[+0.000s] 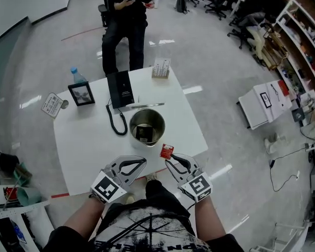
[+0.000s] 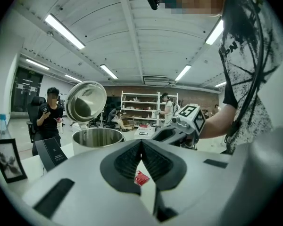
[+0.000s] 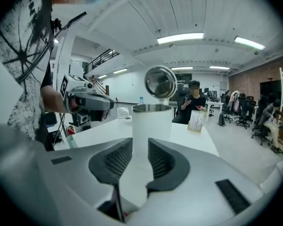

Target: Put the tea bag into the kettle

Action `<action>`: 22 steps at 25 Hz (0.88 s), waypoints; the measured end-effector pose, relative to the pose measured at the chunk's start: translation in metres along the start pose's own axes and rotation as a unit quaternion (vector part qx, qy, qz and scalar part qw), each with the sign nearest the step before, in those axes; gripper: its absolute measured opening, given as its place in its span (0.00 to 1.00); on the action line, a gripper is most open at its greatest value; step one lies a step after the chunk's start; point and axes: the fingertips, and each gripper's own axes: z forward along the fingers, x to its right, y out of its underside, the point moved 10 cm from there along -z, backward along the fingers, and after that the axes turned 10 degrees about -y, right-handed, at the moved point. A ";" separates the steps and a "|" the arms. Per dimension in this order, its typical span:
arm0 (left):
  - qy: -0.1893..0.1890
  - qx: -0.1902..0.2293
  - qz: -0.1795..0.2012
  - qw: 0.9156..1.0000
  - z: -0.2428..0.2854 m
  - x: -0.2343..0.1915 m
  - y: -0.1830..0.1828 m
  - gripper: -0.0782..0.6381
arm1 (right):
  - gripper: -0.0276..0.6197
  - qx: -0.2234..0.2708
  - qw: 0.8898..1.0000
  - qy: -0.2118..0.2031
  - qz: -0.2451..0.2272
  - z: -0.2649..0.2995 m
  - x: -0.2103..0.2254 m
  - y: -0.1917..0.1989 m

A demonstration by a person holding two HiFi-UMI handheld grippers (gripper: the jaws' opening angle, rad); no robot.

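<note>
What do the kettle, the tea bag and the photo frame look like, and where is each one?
kettle (image 1: 147, 116): head view, on its steel inner wall, far side.
tea bag (image 1: 166, 151): head view, middle of the red packet.
photo frame (image 1: 81, 94): head view, middle of the framed picture.

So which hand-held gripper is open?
The right hand-held gripper: its jaws stand apart and empty, while the left hand-held gripper has its jaws closed together at the tips.
</note>
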 end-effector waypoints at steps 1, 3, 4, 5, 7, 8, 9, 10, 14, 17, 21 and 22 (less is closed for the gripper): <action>0.000 -0.003 -0.003 1.000 0.003 -0.001 0.001 0.12 | 0.22 -0.014 1.000 -0.005 0.006 0.005 0.004 0.007; -0.003 -0.009 -0.008 1.000 0.007 -0.001 0.004 0.12 | 0.26 -0.041 0.999 -0.010 0.012 0.016 0.013 0.020; -0.004 -0.014 -0.011 1.000 0.008 -0.001 0.006 0.12 | 0.28 -0.055 0.998 -0.010 0.014 0.021 0.017 0.026; -0.005 -0.019 -0.015 1.000 0.010 -0.001 0.008 0.12 | 0.31 -0.068 0.997 -0.011 0.018 0.026 0.021 0.032; -0.002 -0.030 -0.021 0.999 0.013 0.001 0.012 0.12 | 0.35 -0.089 0.995 -0.014 0.031 0.035 0.030 0.042; -0.001 -0.035 -0.024 0.999 0.015 0.002 0.014 0.12 | 0.38 -0.099 0.994 -0.017 0.038 0.039 0.034 0.046; 0.000 -0.039 -0.028 0.999 0.017 0.004 0.017 0.12 | 0.41 -0.110 0.993 -0.019 0.045 0.044 0.038 0.051; 0.001 -0.043 -0.033 0.999 0.019 0.006 0.019 0.12 | 0.43 -0.121 0.991 -0.021 0.049 0.048 0.042 0.057; 0.007 -0.060 -0.050 0.997 0.028 0.010 0.029 0.12 | 0.49 -0.167 0.984 -0.021 0.060 0.063 0.055 0.077; 0.010 -0.066 -0.060 0.996 0.034 0.012 0.032 0.12 | 0.51 -0.200 0.977 -0.024 0.068 0.072 0.063 0.092; 0.012 -0.068 -0.091 0.993 0.040 0.012 0.035 0.12 | 0.52 -0.231 0.970 -0.026 0.069 0.081 0.070 0.108; 0.012 -0.070 -0.094 0.993 0.041 0.013 0.036 0.12 | 0.52 -0.237 0.969 -0.026 0.066 0.082 0.071 0.111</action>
